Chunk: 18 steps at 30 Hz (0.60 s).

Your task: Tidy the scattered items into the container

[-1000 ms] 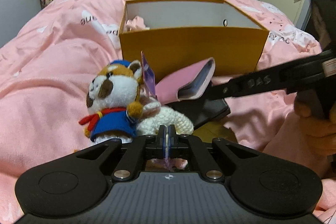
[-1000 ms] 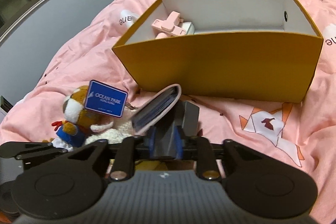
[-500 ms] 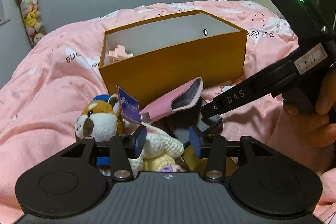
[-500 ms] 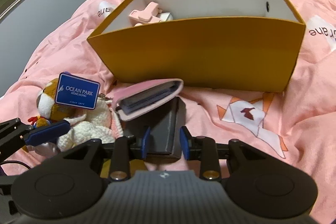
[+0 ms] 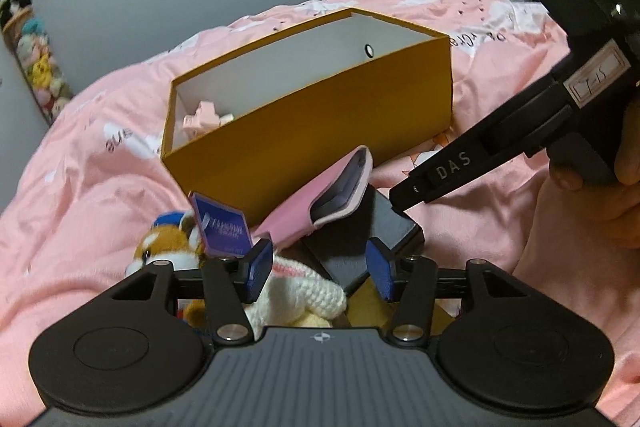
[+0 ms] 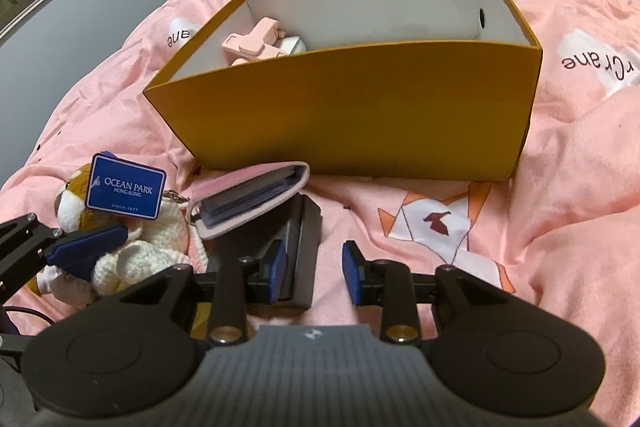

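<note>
Box (image 6: 360, 115): matt cardboard, mustard outside, white paper-like inside. Duvet (image 6: 560, 187): soft pink cloth, wrinkled, printed. Card holder (image 6: 248, 203): smooth pink, leather-like, w/ glossy sleeves inside. Black box (image 6: 304, 251): matt, smooth. Crochet toy (image 6: 160, 239): cream yarn, knobbly. Plush dog (image 6: 72, 195): fuzzy. Tag (image 6: 126, 191): blue, rubbery-looking, slight sheen. Clips (image 6: 252, 41) in box: smooth pink plastic. Gripper fingers (image 6: 352, 273): blue pads, matt; frames black plastic w/ metal screws.
</note>
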Tool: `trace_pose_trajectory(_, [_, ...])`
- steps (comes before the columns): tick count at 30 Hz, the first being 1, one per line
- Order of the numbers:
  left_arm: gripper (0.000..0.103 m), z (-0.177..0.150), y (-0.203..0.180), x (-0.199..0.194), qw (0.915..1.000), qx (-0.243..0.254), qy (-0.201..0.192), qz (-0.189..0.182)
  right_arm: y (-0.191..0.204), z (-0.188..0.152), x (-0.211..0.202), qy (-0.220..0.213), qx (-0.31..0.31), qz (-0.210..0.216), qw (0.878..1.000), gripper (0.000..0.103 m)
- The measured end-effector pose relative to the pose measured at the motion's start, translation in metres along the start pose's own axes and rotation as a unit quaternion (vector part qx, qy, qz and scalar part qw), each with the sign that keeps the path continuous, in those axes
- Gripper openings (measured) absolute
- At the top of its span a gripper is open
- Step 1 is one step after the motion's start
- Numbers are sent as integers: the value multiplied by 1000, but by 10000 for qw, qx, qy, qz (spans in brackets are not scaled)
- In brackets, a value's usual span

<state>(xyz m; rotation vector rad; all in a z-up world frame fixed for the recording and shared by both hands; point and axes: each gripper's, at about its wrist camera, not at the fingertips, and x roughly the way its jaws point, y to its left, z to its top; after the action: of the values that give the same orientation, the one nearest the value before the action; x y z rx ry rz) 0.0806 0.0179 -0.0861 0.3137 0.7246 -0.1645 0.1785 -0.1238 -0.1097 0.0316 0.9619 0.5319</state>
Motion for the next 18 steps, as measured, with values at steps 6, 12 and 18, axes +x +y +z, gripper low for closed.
trace_pose_trajectory(6, [59,6,0,12,9998,54,166,134,11,4,-8,-260,-543,35,9982,35])
trace_pose_trajectory(12, [54,7,17,8,9991,-351,225,119,31,1,-14,-356,-1453,-147,9886,36])
trace_pose_trajectory(18, [48,8,42,7,9936,-961,593,13,59,-2,-26,-477,-2577,-232,9648,41])
